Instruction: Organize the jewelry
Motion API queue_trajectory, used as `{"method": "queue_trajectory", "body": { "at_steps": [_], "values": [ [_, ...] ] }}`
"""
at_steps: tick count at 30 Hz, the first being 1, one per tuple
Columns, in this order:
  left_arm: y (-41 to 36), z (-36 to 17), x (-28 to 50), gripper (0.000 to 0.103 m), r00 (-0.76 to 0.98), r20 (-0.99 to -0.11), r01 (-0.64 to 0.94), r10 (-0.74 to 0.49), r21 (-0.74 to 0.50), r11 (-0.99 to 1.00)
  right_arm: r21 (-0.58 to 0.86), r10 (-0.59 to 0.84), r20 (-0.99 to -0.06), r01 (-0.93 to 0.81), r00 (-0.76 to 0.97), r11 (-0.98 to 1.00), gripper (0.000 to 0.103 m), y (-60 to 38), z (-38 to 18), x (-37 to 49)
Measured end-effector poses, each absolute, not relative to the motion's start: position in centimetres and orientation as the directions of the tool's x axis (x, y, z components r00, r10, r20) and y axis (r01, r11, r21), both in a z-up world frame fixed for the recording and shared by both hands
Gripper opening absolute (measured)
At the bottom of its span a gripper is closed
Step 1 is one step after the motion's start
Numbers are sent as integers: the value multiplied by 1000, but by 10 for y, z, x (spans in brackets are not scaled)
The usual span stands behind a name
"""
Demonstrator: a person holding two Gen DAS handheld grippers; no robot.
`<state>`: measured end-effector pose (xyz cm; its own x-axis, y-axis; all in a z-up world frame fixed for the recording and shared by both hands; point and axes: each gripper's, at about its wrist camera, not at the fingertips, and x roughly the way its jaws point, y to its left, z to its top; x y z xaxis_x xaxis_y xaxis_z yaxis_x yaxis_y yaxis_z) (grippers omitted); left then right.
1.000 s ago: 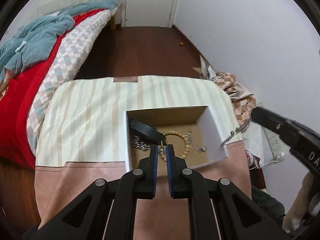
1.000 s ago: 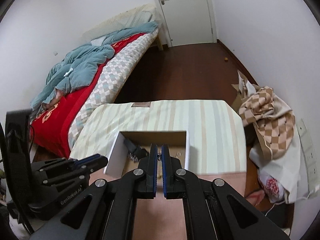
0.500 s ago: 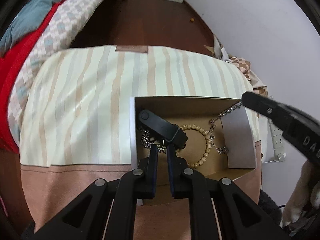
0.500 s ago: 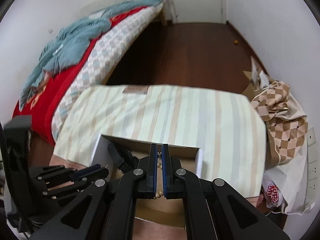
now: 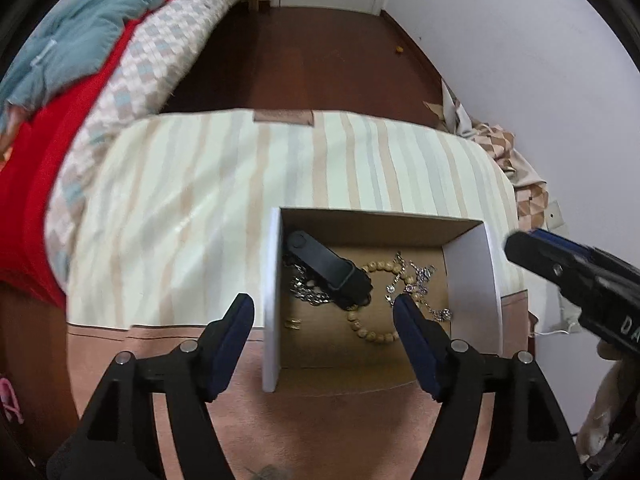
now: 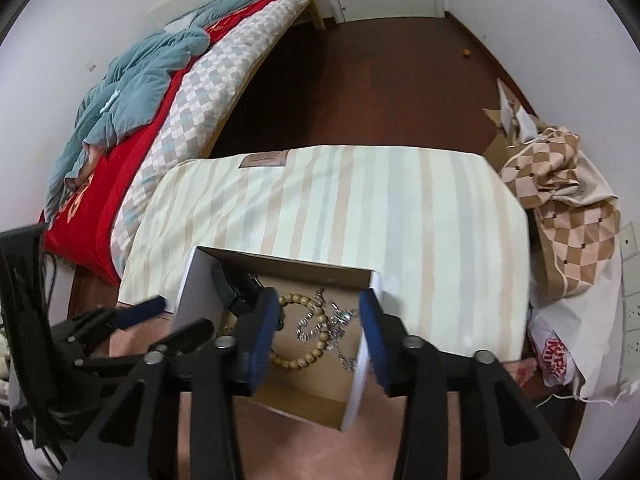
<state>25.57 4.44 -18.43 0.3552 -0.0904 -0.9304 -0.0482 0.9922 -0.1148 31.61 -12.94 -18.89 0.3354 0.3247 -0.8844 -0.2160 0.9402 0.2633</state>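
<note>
Your left gripper (image 5: 323, 312) and right gripper (image 6: 318, 312) both gape wide, each straddling a wall of the cardboard box (image 5: 472, 280).

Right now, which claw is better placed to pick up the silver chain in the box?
Probably the right claw: it hangs open directly over the tangled silver chain beside the wooden bead bracelet.

Left wrist view: the black strap (image 5: 328, 266) covers part of the silver chain (image 5: 310, 294) and one arc of the bead bracelet (image 5: 380, 300). The box (image 5: 271, 300) left wall hides the floor strip behind it. A small gold item (image 5: 293, 323) near that wall is too small to identify. The right gripper (image 5: 568, 276) is cut off by the right edge. Right wrist view: the left gripper (image 6: 132, 320) is motion-blurred, its body cropped at the left edge.
</note>
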Motion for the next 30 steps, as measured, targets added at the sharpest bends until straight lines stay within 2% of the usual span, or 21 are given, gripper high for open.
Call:
{"method": "queue_trajectory", "body": {
  "at_steps": [2, 4, 6, 9, 19, 30],
  "values": [
    [45, -177, 252, 72, 369, -928, -56, -58, -85, 995, 233, 296, -885, -207, 360, 950, 59, -134, -184, 308],
    [45, -169, 244, 90, 396, -918, -59, -12, -38, 998, 175, 237, -892, -188, 385, 966, 82, -138, -181, 297],
    [45, -164, 236, 97, 423, -906, -61, 30, 4, 998, 127, 187, -896, -171, 403, 977, 92, -138, -180, 286],
    [47, -157, 222, 99, 449, -889, -69, 85, 60, 996, 66, 120, -902, -142, 414, 988, 103, -137, -180, 270],
    [56, -129, 169, 100, 483, -866, -103, 126, 87, 991, 17, 43, -888, -61, 457, 998, 103, -133, -160, 211],
    [54, -53, 95, 100, 593, -799, -121, 98, 31, 992, -27, 17, -806, -64, 591, 998, 103, -128, -65, 125]
  ]
}}
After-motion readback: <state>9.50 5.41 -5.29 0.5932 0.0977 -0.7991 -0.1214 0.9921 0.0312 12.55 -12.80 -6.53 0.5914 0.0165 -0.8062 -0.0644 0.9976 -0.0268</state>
